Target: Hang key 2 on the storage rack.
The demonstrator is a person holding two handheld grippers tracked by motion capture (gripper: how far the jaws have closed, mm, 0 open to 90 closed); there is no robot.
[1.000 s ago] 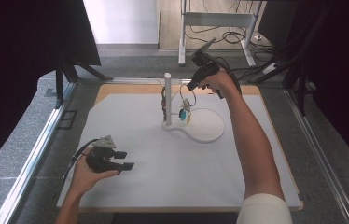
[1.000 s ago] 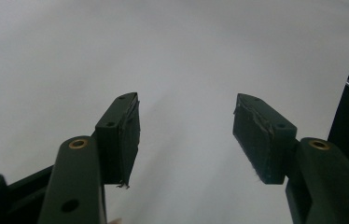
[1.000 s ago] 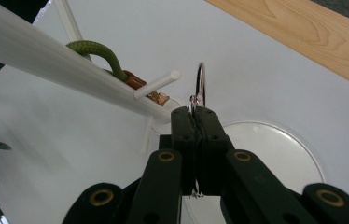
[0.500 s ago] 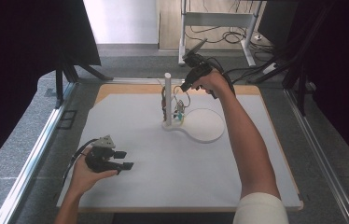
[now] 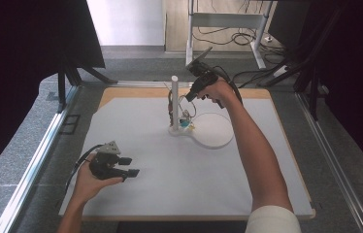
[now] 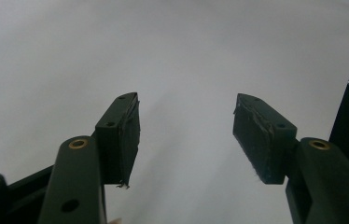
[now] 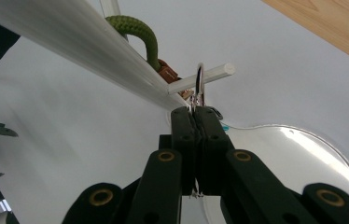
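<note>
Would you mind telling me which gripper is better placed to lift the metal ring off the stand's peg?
The right gripper: its jaws are shut on the metal ring at the peg. The left gripper rests open, far from the stand.

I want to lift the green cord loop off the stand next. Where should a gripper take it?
Judging from the right gripper view, grip the green cord loop on its arched top, coming from the peg's free end, since that bend stands clear of the white post.
</note>
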